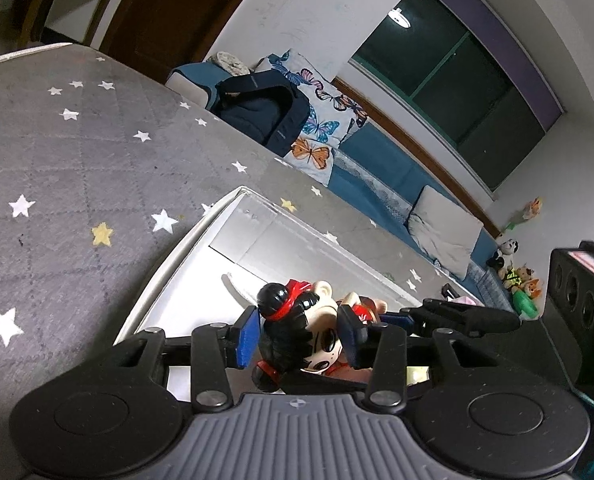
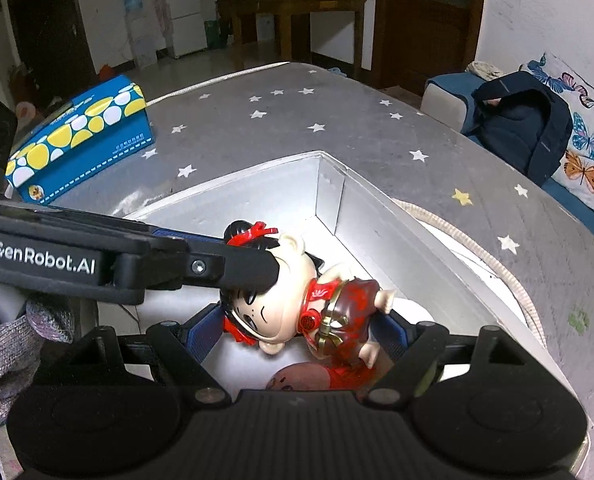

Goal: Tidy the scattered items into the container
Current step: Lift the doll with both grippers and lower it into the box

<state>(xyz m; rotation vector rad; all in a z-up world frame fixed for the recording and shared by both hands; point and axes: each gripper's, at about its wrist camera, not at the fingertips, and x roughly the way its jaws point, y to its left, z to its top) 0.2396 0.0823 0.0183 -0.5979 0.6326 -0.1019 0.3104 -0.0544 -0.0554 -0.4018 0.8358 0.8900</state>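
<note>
While each hand-held gripper (image 1: 299, 338) (image 2: 297, 326) clamps the doll (image 2: 297, 300) over the box (image 2: 377, 216), its legs stay hidden.

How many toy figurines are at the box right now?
2. One doll with black hair and a red outfit is held by its head in the left gripper over the white box. A second figure lies on the box floor, mostly hidden; others may be concealed.
</note>
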